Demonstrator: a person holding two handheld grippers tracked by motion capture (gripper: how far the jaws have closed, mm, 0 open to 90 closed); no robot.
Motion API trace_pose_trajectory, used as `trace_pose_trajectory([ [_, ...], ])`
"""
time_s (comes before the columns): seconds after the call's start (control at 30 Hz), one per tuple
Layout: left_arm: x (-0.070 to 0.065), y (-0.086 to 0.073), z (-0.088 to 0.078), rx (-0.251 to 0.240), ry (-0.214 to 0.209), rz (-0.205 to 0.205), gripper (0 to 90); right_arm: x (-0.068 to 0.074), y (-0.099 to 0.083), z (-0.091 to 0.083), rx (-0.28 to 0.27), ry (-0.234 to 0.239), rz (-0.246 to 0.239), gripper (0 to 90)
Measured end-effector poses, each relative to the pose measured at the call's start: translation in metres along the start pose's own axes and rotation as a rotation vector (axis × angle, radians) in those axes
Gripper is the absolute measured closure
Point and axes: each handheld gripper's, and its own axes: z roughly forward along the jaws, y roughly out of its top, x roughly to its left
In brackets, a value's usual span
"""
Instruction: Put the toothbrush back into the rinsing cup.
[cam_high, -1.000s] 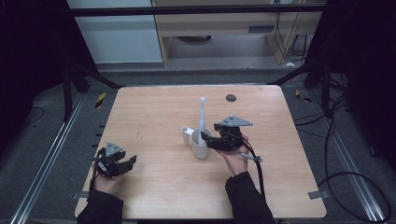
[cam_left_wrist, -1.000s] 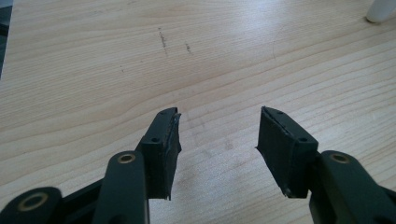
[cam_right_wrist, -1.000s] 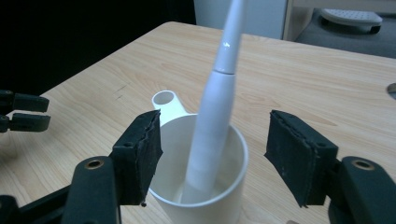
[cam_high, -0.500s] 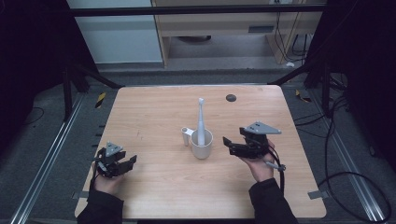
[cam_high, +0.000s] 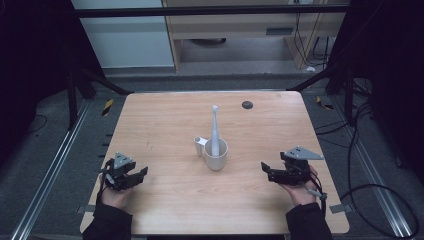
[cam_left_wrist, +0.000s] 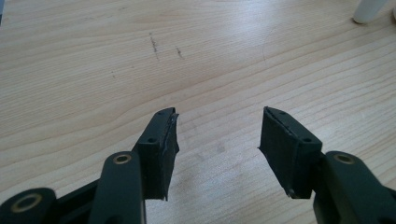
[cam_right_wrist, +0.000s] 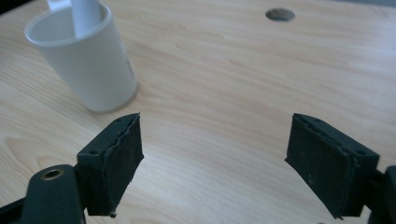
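The right gripper sits near the person's edge of the surface, its jaws spread wide with only bare wood between them; they have just been opening, and nothing is in them. A second ago this gripper was up against the white cup, at the stem of the electric toothbrush; since then it has drawn back toward the person and out to the side, and the cup now stands well apart from it, ahead and to its left, as the right gripper view shows with the cup beyond the left jaw and the toothbrush handle rising out of it. The left gripper rests on its own side, jaws also spread and empty, the cup ahead and to its right, its base just catching the far corner of the left gripper view. The toothbrush stands upright in the cup, head up, leaning lightly on the rim, beside a small white handle-like piece on the cup's far-left side. Farther off, a dark round hole marks the far part of the surface. With the toothbrush let go and both grippers back and empty, placing the brush in the cup looks finished.
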Motion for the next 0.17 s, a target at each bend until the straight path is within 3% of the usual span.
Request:
trace_pose_trajectory([
  [0.17, 0.001, -0.001, 0.000, -0.001, 0.002, -0.001, 43.8, -0.011, -0.016, -0.003, 0.052, -0.032, 0.009, 16.5],
])
